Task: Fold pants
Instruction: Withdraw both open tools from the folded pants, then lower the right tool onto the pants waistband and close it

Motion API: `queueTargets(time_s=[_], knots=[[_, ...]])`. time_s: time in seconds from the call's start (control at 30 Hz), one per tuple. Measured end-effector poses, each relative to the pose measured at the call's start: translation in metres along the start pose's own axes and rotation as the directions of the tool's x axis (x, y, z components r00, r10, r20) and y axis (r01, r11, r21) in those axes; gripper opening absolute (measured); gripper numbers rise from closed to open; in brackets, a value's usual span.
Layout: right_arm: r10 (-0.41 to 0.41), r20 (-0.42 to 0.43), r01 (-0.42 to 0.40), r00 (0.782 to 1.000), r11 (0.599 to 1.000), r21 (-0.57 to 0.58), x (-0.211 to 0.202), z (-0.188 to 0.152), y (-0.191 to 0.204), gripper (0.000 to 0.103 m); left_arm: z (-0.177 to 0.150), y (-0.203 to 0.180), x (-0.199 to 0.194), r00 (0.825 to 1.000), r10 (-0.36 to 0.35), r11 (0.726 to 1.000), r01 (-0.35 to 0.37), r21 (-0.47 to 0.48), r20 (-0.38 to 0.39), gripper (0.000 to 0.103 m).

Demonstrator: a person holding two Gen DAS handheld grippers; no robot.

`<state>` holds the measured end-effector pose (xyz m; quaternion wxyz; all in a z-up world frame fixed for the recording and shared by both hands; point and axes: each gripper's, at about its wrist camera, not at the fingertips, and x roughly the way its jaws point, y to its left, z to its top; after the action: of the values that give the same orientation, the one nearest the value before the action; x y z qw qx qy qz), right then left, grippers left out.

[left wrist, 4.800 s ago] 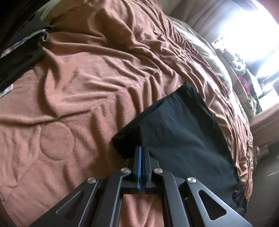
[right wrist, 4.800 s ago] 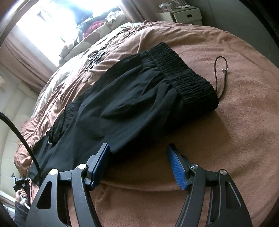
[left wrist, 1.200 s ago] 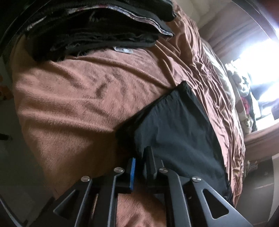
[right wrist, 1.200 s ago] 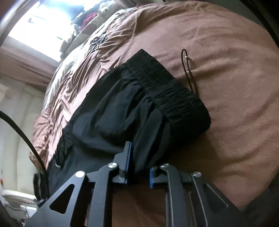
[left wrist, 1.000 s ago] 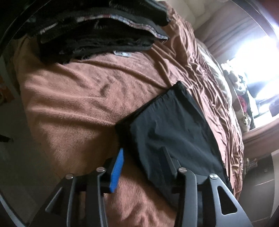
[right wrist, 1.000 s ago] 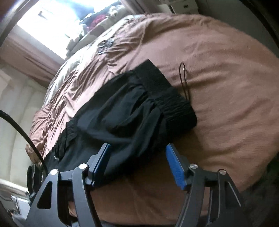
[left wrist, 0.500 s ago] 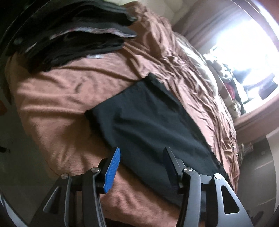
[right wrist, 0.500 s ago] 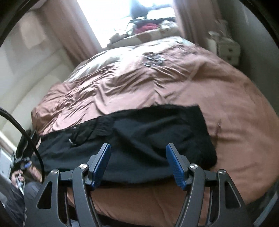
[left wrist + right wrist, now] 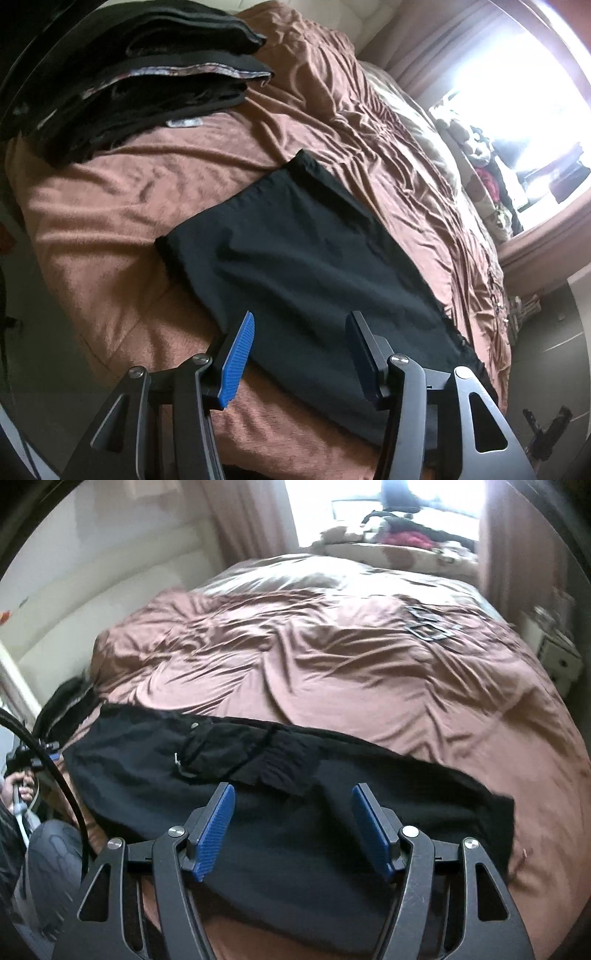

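Pants (image 9: 303, 258): plain black, matte; pocket area slightly darker in the right wrist view (image 9: 258, 760). Small white tag (image 9: 177, 758) near the pocket.

Blanket (image 9: 122, 206): rust-brown, plain, fleecy. Sheet (image 9: 295, 657) behind it: pinkish-brown, glossy, with a small grey-black geometric motif (image 9: 430, 624) near the far right. Far end of the bed pale beige.

Stack of folded clothes (image 9: 147, 74): black, one layer edged with a grey-pink patterned trim.

Left gripper (image 9: 299, 354): black frame, silver screws, bright blue ribbed pad (image 9: 236, 362). Right gripper (image 9: 291, 830): same black frame, blue pads.

Curtains (image 9: 251, 520): dusty pink-brown. Wall (image 9: 92, 546): cream.
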<state>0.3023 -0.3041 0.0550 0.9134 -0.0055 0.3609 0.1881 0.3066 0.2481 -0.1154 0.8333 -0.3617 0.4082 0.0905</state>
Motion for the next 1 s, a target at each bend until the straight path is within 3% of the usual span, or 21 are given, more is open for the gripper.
queueTargets(time_s=[0.07,0.23,0.47,0.77,1.0], knots=[[0.004,-0.018,-0.005,1.000,1.000,-0.028,0.018,0.013,0.004,0.064,-0.002,0.004,0.001,1.000,-0.004,1.000,0.004,-0.006,0.002,0.054],[0.033,-0.064,-0.039,0.997,0.995,-0.091,0.060,0.039,0.022,0.064,-0.008,0.012,0.002,1.000,0.018,1.000,-0.018,-0.022,0.025,0.085],[0.036,-0.115,-0.056,0.993,0.982,-0.181,0.113,0.064,0.038,0.064,-0.008,0.016,0.015,0.999,0.047,0.998,-0.047,-0.046,0.003,0.092],[0.073,-0.207,-0.128,0.975,0.955,-0.267,0.182,0.087,0.057,0.064,-0.011,0.003,0.037,0.990,0.136,0.989,-0.133,0.065,-0.045,0.102],[0.093,-0.276,-0.183,0.957,0.929,-0.321,0.235,0.098,0.072,0.064,-0.018,-0.005,0.043,0.990,0.126,0.987,-0.120,0.107,-0.056,0.102]])
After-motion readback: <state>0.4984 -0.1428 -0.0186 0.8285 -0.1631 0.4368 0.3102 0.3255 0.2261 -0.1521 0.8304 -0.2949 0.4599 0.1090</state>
